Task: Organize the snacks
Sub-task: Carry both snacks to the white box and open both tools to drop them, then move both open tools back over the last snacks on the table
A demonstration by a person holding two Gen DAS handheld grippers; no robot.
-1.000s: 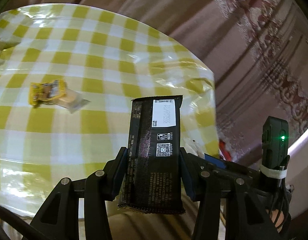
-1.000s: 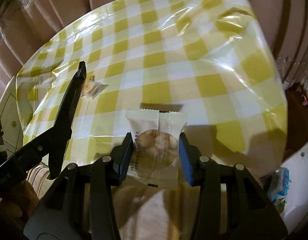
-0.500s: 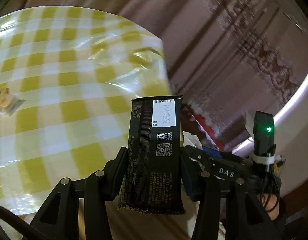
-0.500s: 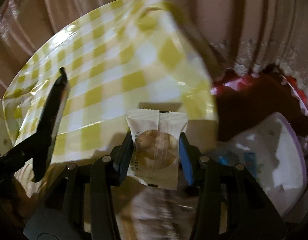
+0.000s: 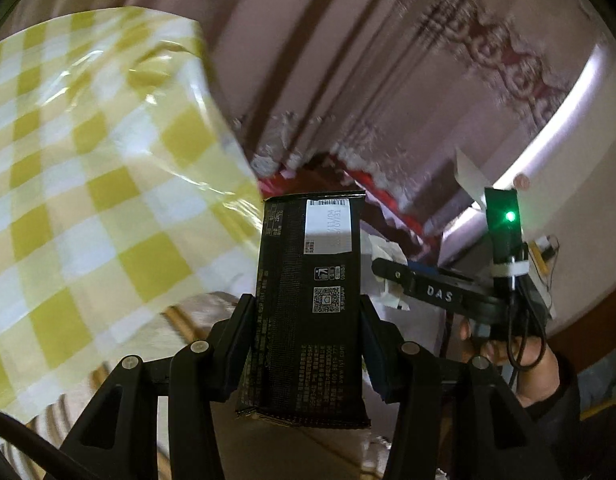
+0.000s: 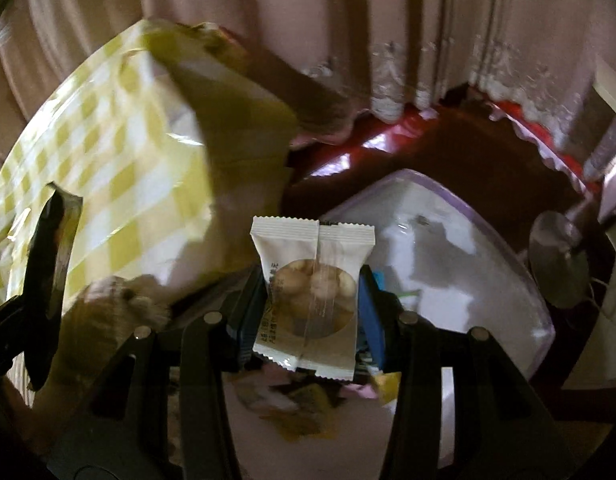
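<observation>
My left gripper point(image 5: 308, 320) is shut on a long black snack packet point(image 5: 310, 304) with a white label, held upright past the right edge of the yellow checked table point(image 5: 88, 200). My right gripper point(image 6: 310, 304) is shut on a small white packet with a round window showing nuts point(image 6: 312, 292), held above a white bin with a lilac rim point(image 6: 468, 272). Several snack wrappers point(image 6: 304, 404) lie in the bin below the packet. The right gripper also shows at the right of the left wrist view point(image 5: 440, 292), and the left gripper's packet at the left of the right wrist view point(image 6: 48, 264).
Pink curtains point(image 6: 348, 20) hang behind. A red glossy surface point(image 6: 348, 156) lies beyond the bin. The table's cloth corner point(image 6: 212, 92) hangs close to the bin's left side. A round metal object point(image 6: 556, 264) stands to the bin's right.
Both grippers have swung right, off the table. The table has slid to the left in both views and the white bin has come under the right gripper. Both keep their packets.
</observation>
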